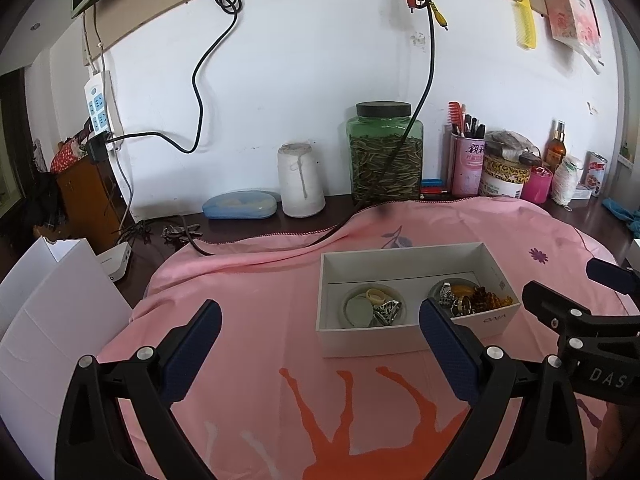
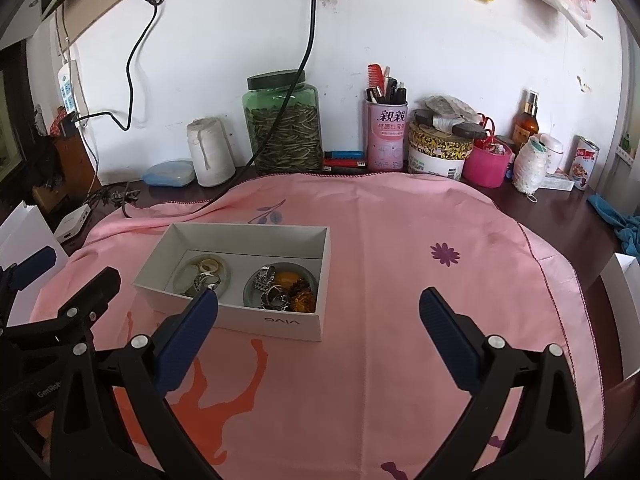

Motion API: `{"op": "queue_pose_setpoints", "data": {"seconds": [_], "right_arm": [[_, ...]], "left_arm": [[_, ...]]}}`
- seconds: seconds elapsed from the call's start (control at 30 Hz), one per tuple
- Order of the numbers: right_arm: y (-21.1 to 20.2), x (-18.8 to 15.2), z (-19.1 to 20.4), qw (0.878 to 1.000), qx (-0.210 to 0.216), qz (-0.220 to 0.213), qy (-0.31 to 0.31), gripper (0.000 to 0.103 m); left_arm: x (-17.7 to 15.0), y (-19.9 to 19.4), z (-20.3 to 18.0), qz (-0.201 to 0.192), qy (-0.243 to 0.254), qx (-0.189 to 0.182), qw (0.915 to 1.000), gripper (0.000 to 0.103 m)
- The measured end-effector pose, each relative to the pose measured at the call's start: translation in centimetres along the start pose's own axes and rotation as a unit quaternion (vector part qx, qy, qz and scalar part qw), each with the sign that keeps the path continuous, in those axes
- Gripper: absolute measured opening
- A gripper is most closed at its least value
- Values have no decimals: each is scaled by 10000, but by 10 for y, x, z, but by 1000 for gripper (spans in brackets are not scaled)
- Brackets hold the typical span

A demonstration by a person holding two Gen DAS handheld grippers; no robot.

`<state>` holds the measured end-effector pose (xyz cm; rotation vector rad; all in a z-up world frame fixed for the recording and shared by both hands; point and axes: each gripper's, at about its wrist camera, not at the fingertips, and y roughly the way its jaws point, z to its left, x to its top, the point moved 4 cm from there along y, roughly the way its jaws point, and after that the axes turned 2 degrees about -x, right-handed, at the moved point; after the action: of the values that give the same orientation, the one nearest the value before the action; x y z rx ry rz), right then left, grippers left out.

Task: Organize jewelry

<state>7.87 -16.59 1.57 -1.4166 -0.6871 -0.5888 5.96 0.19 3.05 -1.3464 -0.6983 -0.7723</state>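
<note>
A white cardboard box point(image 1: 416, 332) sits open on the pink cloth point(image 1: 256, 296) that covers most of the dark surface point(image 2: 568, 204). Inside the box lie two shallow round dishes side by side. The dish point(image 2: 202, 274) farther from the printed end holds a pale ring, a flat greenish piece and a patterned silver band. The other dish point(image 2: 280, 286) holds a heap of silver rings point(image 2: 270, 288) with amber-brown pieces point(image 2: 302, 296) beside them.

The left hand-held gripper point(image 1: 320, 344) hovers above the cloth just in front of the box, its blue-padded fingers spread wide with nothing between them; its one finger overlaps the box's near wall in the left wrist view. The right hand-held gripper point(image 2: 318, 334) hangs over bare cloth just beside the box, fingers likewise wide apart and holding nothing.

Behind the box, against the white wall, stand a green glass jar point(image 2: 282, 128) with a black lid, a white spool of thread point(image 2: 210, 152), a pink tin of pens and combs point(image 2: 386, 136) and a small pink basket point(image 2: 486, 164). A black cable point(image 2: 280, 120) drops across the jar onto the cloth.
</note>
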Motion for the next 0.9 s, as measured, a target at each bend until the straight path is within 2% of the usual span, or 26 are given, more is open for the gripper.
{"op": "queue_pose_setpoints", "data": {"seconds": [0.9], "right_arm": [[-2, 1, 2, 10000, 25, -4, -13, 96]], "left_arm": [[1, 0, 2, 30, -21, -18, 10000, 97]]}}
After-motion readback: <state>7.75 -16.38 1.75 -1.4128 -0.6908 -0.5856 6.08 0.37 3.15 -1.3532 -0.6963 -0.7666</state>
